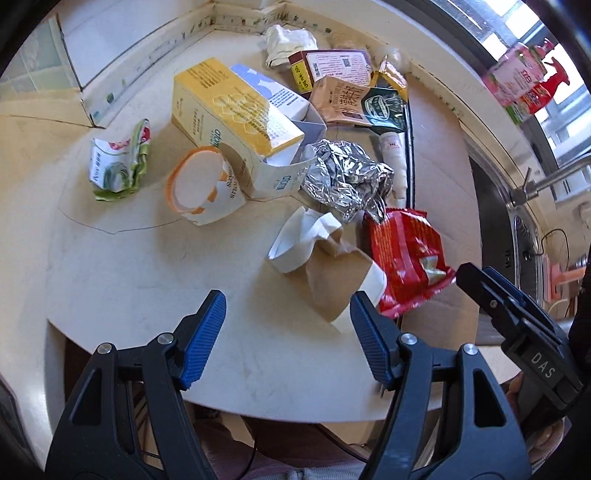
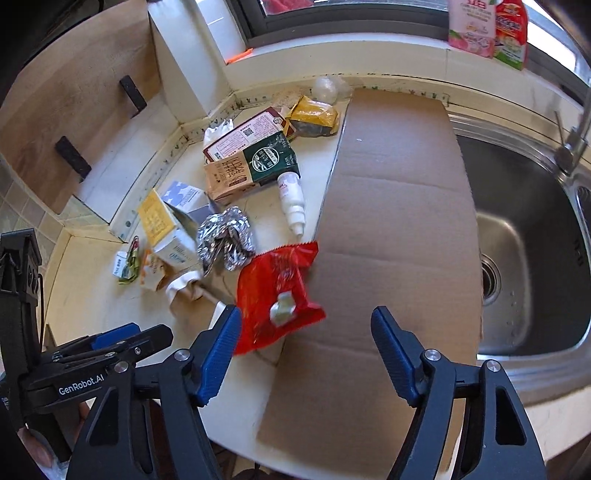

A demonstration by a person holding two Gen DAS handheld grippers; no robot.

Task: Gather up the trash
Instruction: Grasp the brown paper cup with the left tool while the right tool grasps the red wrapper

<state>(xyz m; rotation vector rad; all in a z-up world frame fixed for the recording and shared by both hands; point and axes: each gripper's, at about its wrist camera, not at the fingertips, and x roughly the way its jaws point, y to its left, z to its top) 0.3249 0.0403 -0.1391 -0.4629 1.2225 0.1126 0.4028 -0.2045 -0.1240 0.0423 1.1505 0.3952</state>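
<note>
Trash lies scattered on a pale counter. My left gripper hangs open over the front edge, nothing between its fingers; a crushed brown paper cup lies just beyond its right finger. Past that lie a red snack wrapper, crumpled foil, a yellow box and an orange-rimmed paper cup. My right gripper is open above the red wrapper, whose lower end sits between the fingers, nearer the left one, with no pad pressing on it.
A flat cardboard sheet covers the counter beside a steel sink. A small white bottle, cartons and a green-white packet lie further back. Bottles stand on the sill. The left gripper's body sits close at left.
</note>
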